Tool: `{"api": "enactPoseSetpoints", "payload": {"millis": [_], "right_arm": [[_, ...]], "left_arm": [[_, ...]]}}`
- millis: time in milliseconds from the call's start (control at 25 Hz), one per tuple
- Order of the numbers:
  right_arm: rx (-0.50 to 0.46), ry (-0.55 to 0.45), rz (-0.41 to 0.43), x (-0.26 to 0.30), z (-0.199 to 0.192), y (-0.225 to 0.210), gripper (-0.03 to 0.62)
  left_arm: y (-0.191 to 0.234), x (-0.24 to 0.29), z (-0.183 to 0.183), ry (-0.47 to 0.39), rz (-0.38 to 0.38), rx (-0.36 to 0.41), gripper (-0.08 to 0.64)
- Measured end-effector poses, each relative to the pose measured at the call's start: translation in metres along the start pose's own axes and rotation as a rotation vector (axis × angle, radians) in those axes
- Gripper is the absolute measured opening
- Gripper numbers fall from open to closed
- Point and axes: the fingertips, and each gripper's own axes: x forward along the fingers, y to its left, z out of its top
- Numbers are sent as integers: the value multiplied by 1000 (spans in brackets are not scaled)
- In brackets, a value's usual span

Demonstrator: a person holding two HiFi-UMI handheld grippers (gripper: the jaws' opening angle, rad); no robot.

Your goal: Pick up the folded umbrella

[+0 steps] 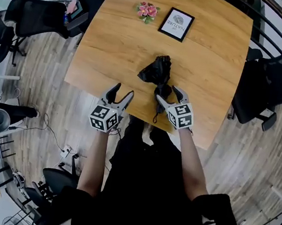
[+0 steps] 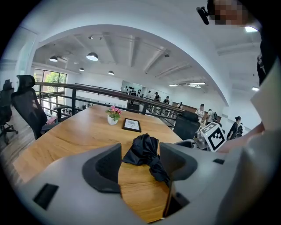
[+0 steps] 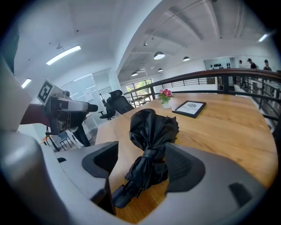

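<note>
The right gripper had its jaws spread wide on either side of the folded umbrella. They straddled the narrow part where a strap cinched the black fabric, and the handle stub pointed back toward the person. The pads were not clamped, though the right one looked just beside the cloth. The left gripper hung over the near edge of the wooden table, jaws equally wide, with only bare wood between them. The umbrella lay on that table, close to its front edge. It looked light, with a stiff core under soft, slippery nylon (the loose, puffed canopy end would likely squash and slide), so the strapped neck seemed the firm place to grip. Beyond it stood a black-framed card and a small pot of pink flowers
</note>
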Motion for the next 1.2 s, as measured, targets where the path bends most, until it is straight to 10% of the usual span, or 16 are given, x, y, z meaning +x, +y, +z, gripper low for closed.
{"api": "enactPoseSetpoints", "payload": {"millis": [440,1200], "right_arm": [[94,51,-91,37,-10,-23,345],[155,278,-129,99,-54,-23,373]], "left_arm": [[55,26,0,22,-40,-94,272],[99,73,14,133,-125,-21,272]]}}
